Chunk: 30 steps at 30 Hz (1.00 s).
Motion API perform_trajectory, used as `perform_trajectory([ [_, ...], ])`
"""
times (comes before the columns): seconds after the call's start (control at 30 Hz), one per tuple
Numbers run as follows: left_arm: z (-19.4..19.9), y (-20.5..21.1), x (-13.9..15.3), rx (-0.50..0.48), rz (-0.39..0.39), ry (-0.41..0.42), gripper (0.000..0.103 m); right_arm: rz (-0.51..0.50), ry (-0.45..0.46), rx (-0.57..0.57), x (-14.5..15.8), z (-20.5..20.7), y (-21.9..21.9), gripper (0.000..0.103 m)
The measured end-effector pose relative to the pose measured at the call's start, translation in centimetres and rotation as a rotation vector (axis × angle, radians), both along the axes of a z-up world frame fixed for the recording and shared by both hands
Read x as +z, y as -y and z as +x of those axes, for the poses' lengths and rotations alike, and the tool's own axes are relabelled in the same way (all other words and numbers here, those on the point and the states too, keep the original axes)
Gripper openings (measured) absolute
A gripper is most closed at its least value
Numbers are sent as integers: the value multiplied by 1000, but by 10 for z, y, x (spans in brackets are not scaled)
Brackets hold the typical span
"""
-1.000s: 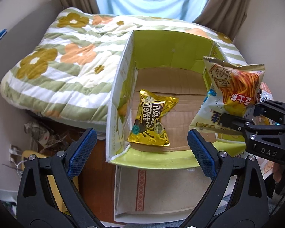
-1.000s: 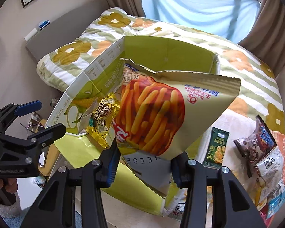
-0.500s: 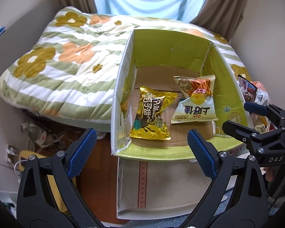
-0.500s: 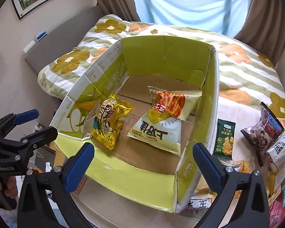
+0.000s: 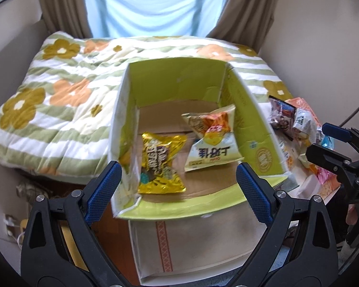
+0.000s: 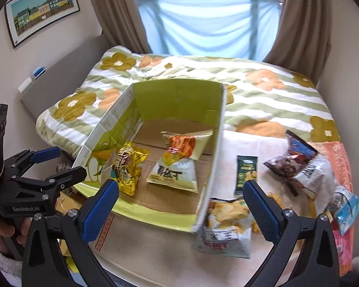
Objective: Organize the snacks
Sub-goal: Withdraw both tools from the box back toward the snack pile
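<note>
Right gripper (image 6: pixel 180 209): fingers spread wide, empty, poised above the loose snacks (image 6: pixel 225 224) on the bed, likely to choose one.
Left gripper (image 5: pixel 178 190): fingers released, empty, near the box (image 5: pixel 258 141).
Box: open-topped for collecting; gold bag (image 5: pixel 159 165) and fries bag (image 5: pixel 211 138) lie inside, side by side.

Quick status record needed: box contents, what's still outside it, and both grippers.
box: green cardboard box, open top, on the bed
inside: gold snack bag left, fries snack bag right, apart
outside: chips bag against the box's right wall; dark green packet; pile of packets further right
left gripper: open, nothing held
right gripper: open, nothing held
</note>
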<state>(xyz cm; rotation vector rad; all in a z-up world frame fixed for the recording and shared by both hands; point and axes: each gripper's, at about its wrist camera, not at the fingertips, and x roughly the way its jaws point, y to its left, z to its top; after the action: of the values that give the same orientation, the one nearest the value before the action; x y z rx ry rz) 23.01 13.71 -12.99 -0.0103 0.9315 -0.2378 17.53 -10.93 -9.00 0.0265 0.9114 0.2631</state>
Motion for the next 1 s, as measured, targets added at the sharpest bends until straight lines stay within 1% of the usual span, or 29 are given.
perform_trajectory([
  [0.13,3,25,13,-37,-19,20,96,-1,28,-41,12,-8,33,103],
  [0.3,9,71,27,-75,-18,44,96,-30,49,-72,20,-14,83,103],
  [0.53,27,147,38,-103,-35,46,96,-65,47,-43,21,-10,155,103],
  [0.67,43,195,37,-121,-22,37,96,-93,45,-7,18,-2,189,103],
  [0.77,58,229,32,-132,0,21,96,-94,36,19,13,7,216,103],
  [0.9,82,269,21,-153,33,-23,96,-72,16,61,4,22,245,103],
  [1.0,101,293,9,-186,58,-68,96,-65,-2,97,-4,33,257,103],
])
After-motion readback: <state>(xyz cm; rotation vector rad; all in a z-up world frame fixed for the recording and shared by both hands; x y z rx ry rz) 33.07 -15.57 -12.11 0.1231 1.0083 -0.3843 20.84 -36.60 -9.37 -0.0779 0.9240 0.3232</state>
